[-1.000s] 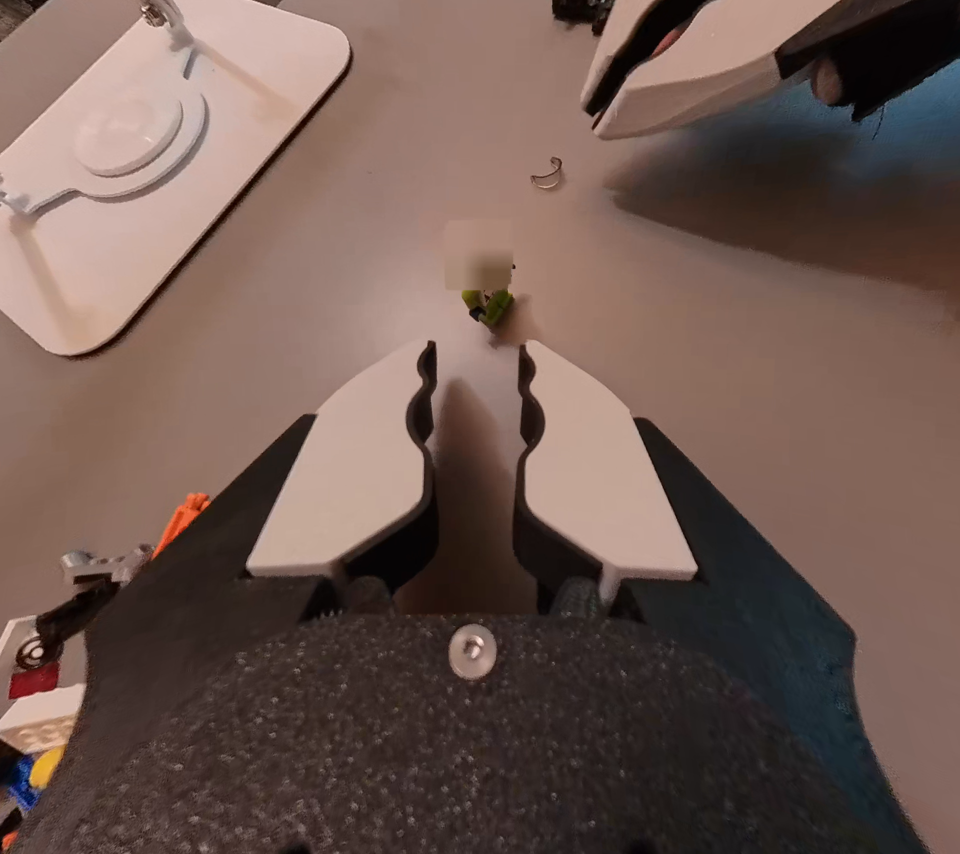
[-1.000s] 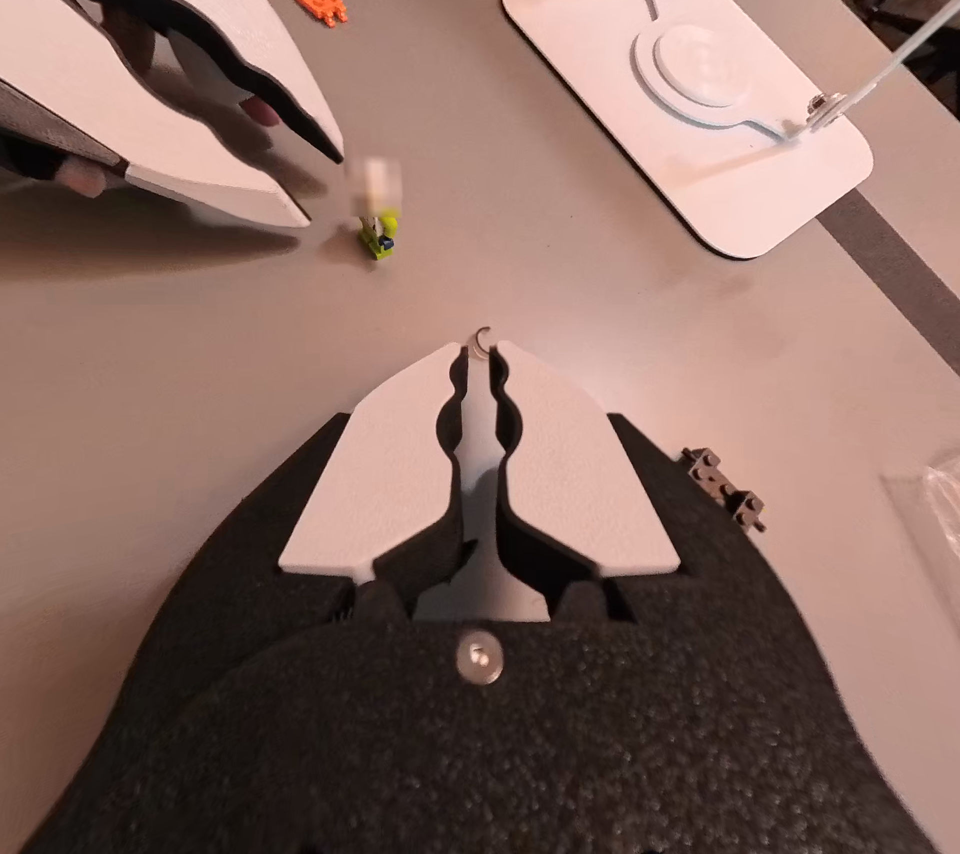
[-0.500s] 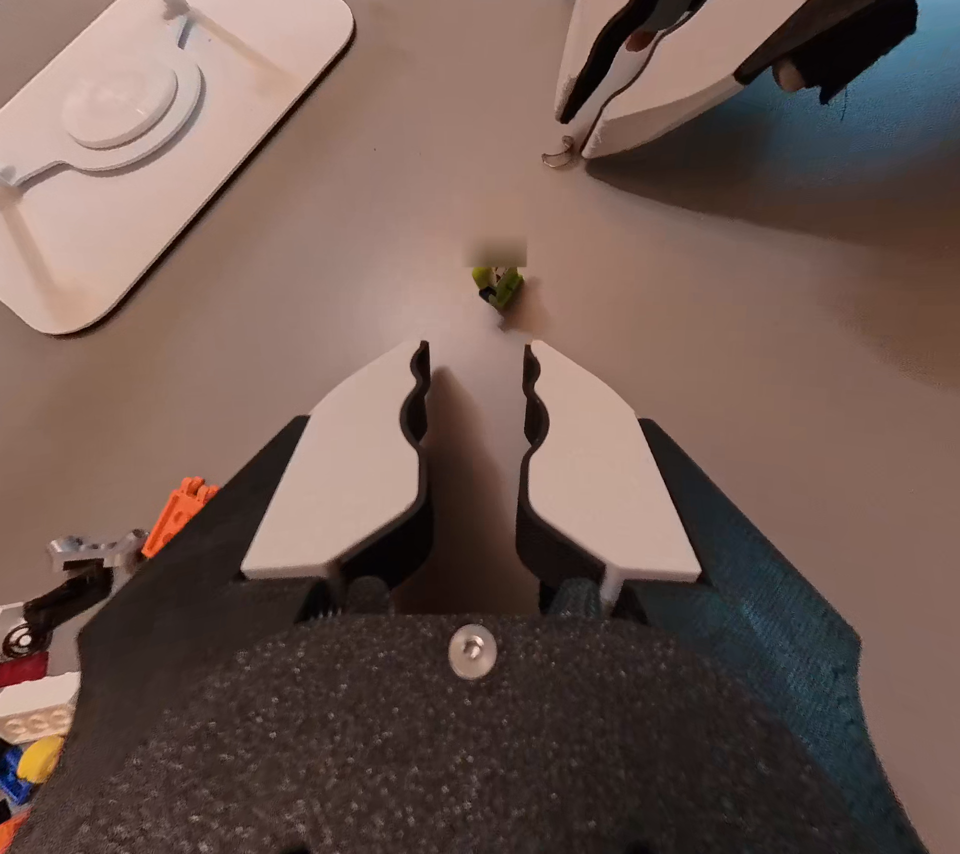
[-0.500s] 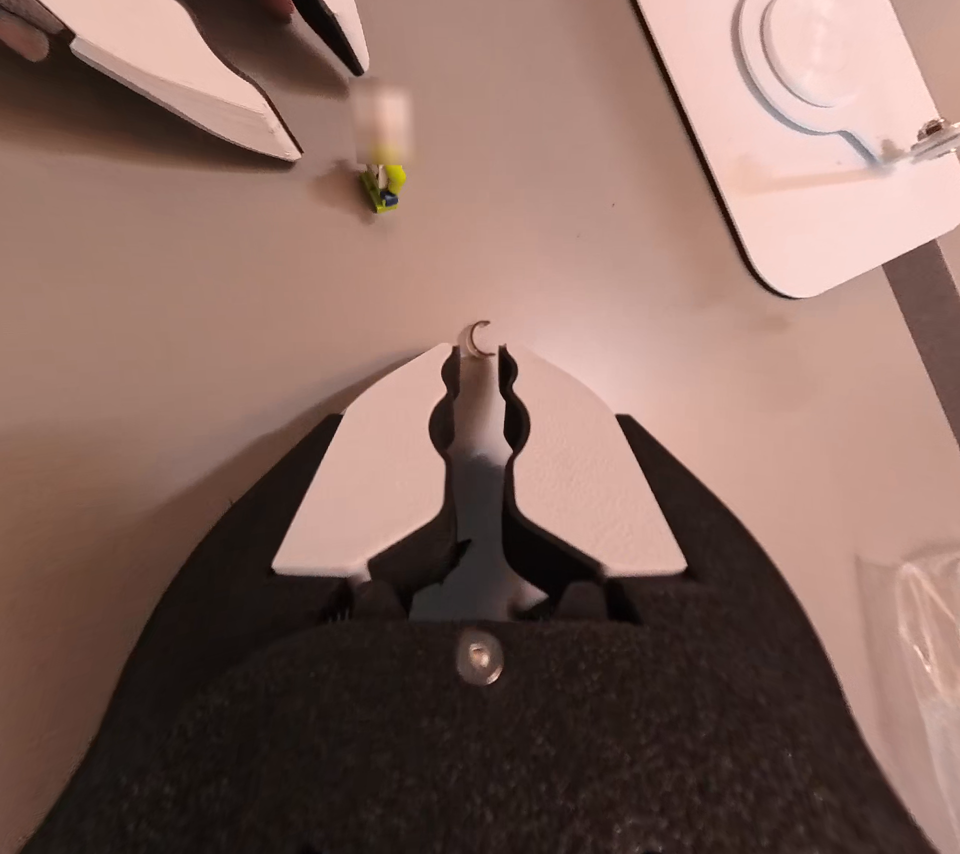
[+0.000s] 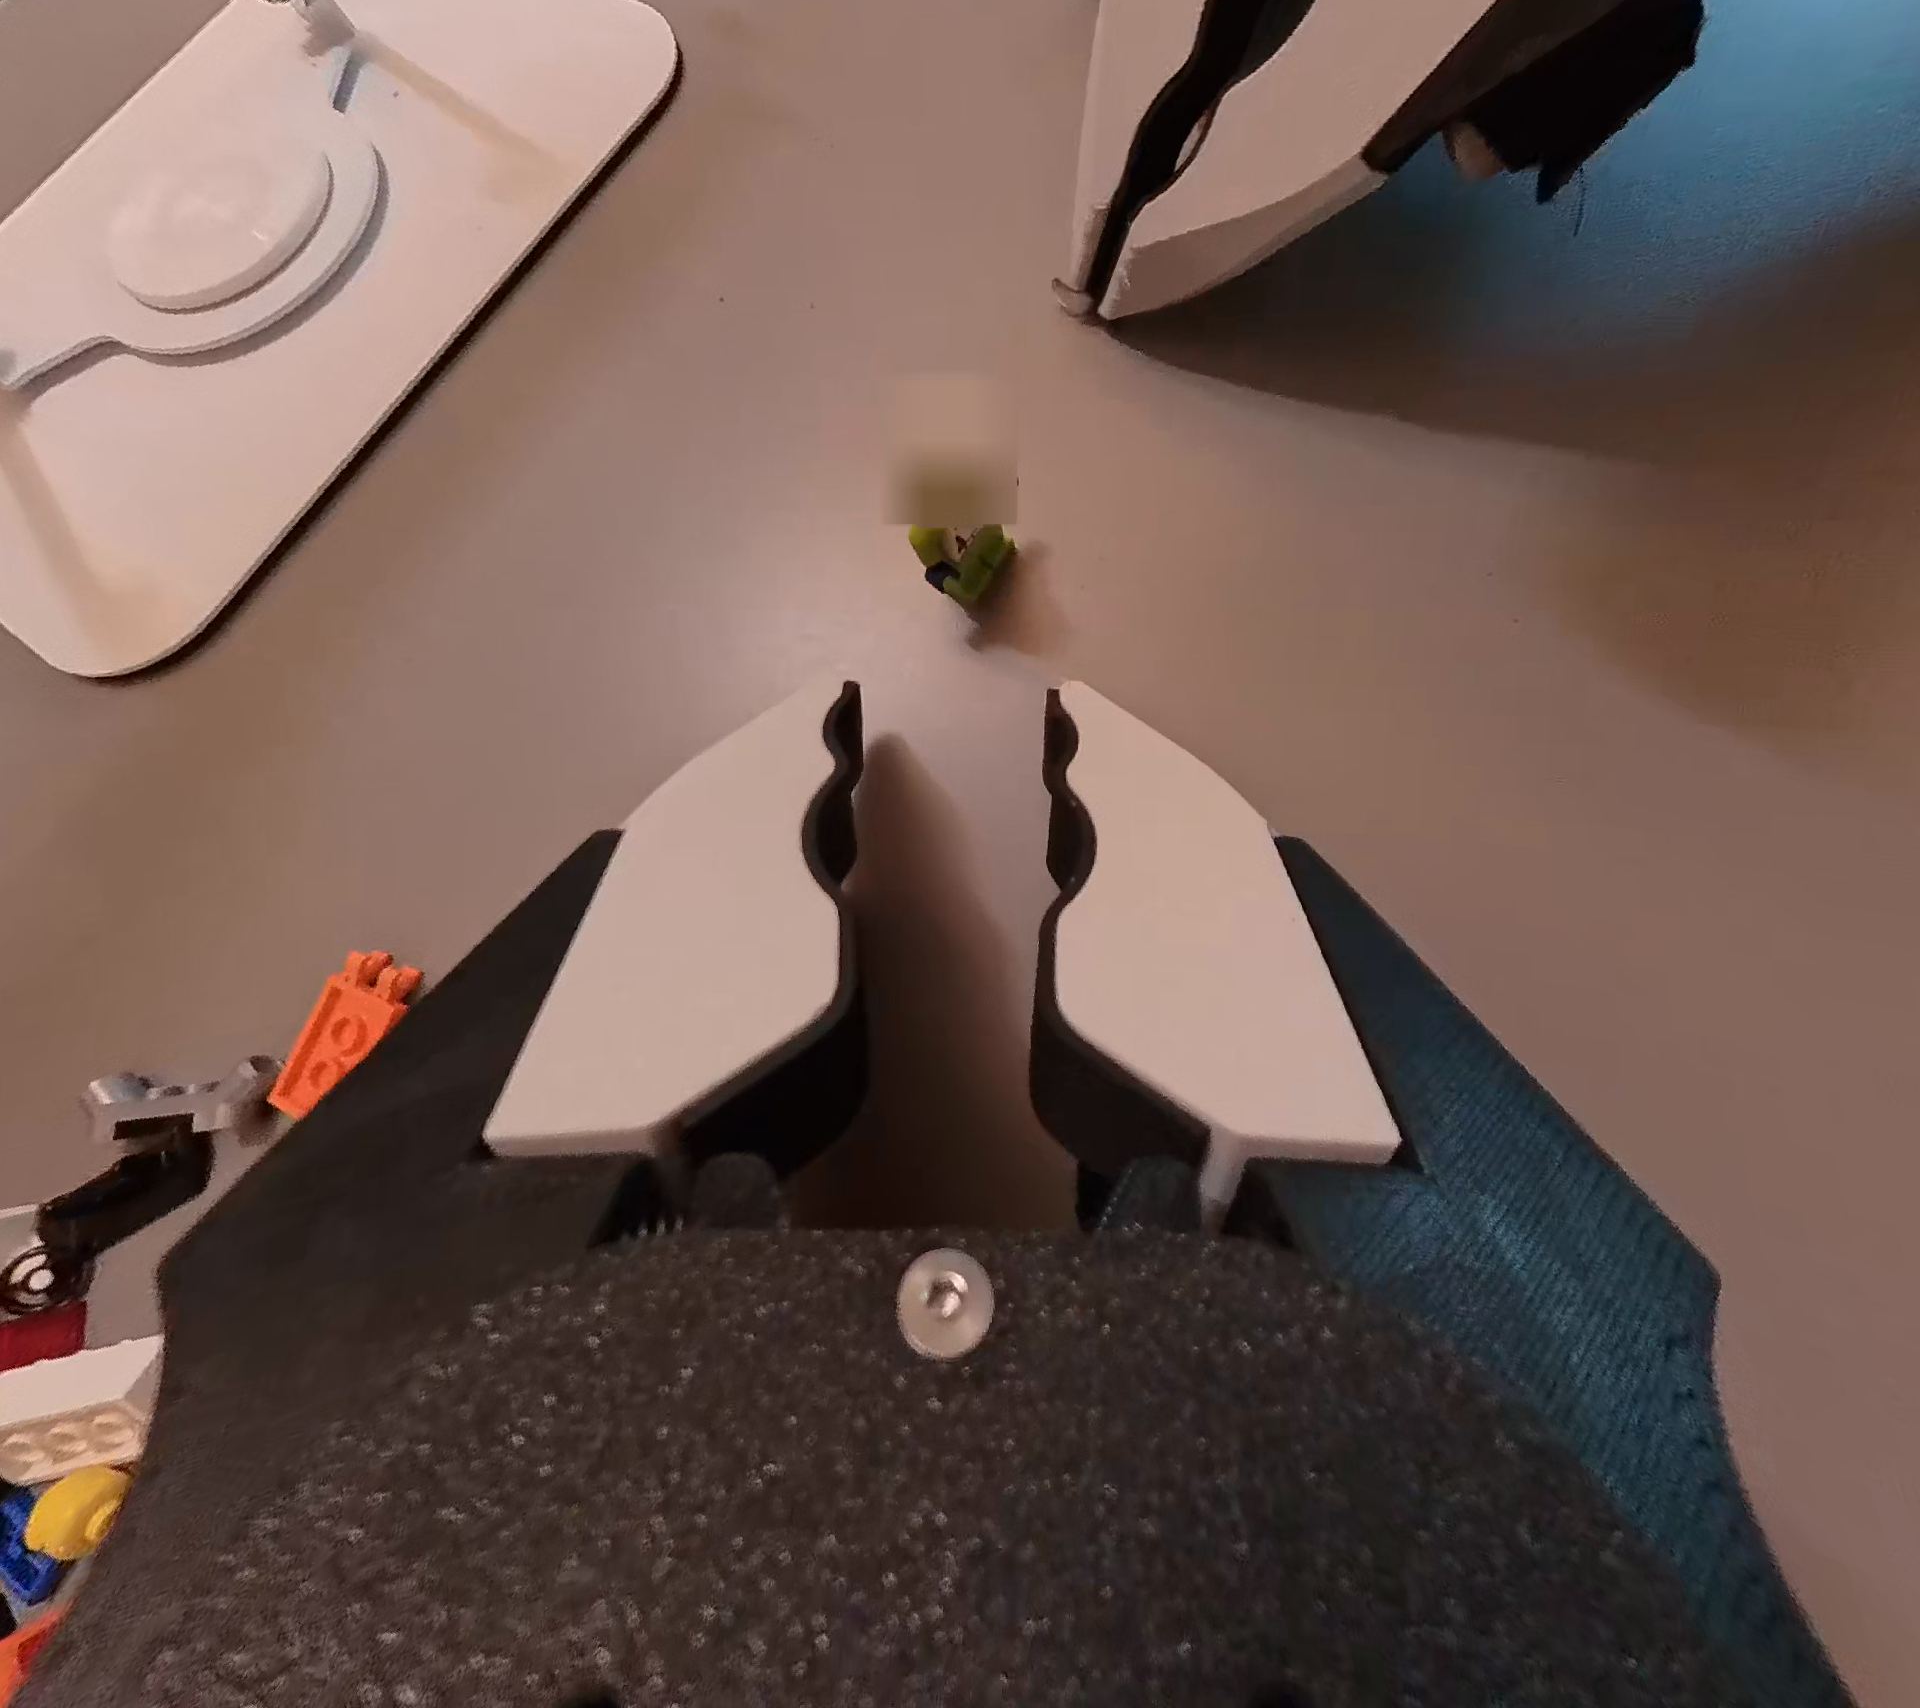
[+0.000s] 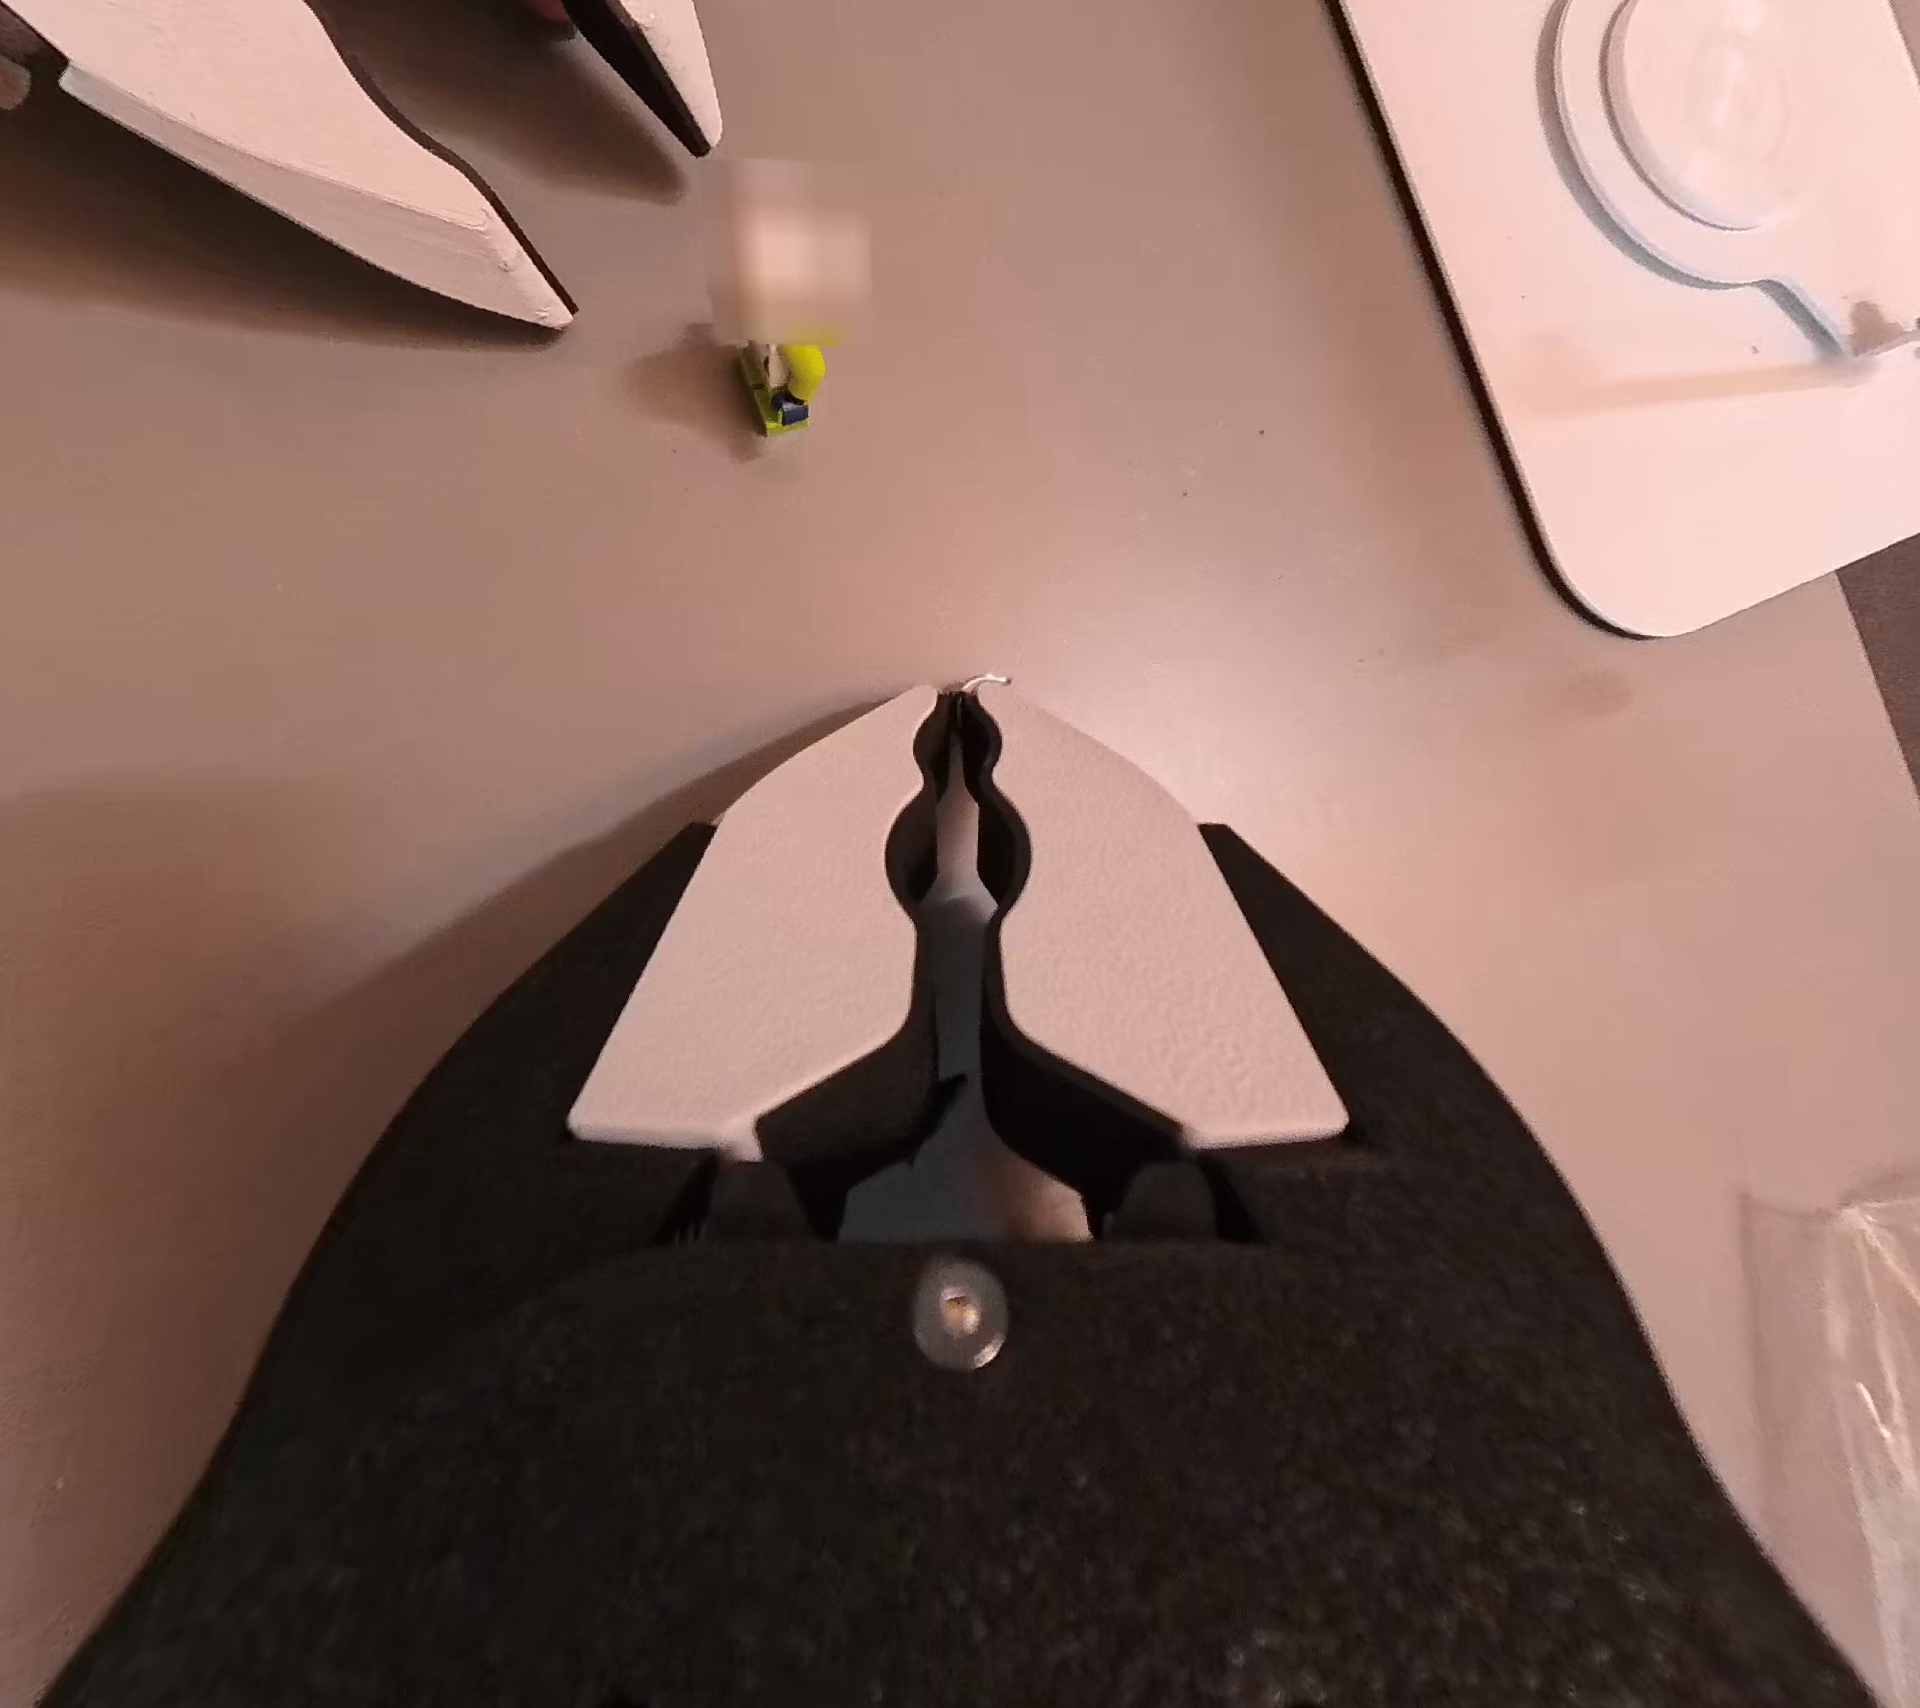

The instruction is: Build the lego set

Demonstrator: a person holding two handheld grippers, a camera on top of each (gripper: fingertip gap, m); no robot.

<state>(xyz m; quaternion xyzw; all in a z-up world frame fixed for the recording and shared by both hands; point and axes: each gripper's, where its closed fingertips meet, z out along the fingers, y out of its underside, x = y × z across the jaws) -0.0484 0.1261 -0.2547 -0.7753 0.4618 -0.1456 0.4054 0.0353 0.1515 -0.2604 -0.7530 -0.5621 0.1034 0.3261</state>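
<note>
Worktop point(image 5: 1455, 723): plain grey-brown surface with a darker strip at its far edge.

Left hand-held gripper point(image 5: 953, 692): white fingers on a black body, parted by a moderate gap, holding nothing; tips hang just short of the minifigure.

Lego minifigure point(image 5: 961, 562): small, lime-green with a dark blue detail, on the worktop between the two grippers; its upper part is covered by a mosaic patch. In the right wrist view it point(image 6: 787, 396) sits near the left gripper's tips and well apart from the right gripper.

Right hand-held gripper point(image 6: 961, 694): fingers closed together at the tips, pinching a small thin clear piece point(image 6: 985, 679) that just peeks out beyond them; tips are down at the worktop. In the left wrist view it point(image 5: 1086, 297) enters from the upper right, tips meeting on the surface.

White stand base point(image 5: 312, 224): flat rounded plate with a raised disc and a slim upright arm, to the left.

Loose bricks, lower left of the left wrist view: orange plate point(image 5: 343, 1035), grey piece point(image 5: 156, 1099), black piece point(image 5: 114, 1191), white brick point(image 5: 62, 1435), yellow piece point(image 5: 73, 1513).

Clear plastic bag point(image 6: 1870, 1346): at the right edge of the right wrist view.
</note>
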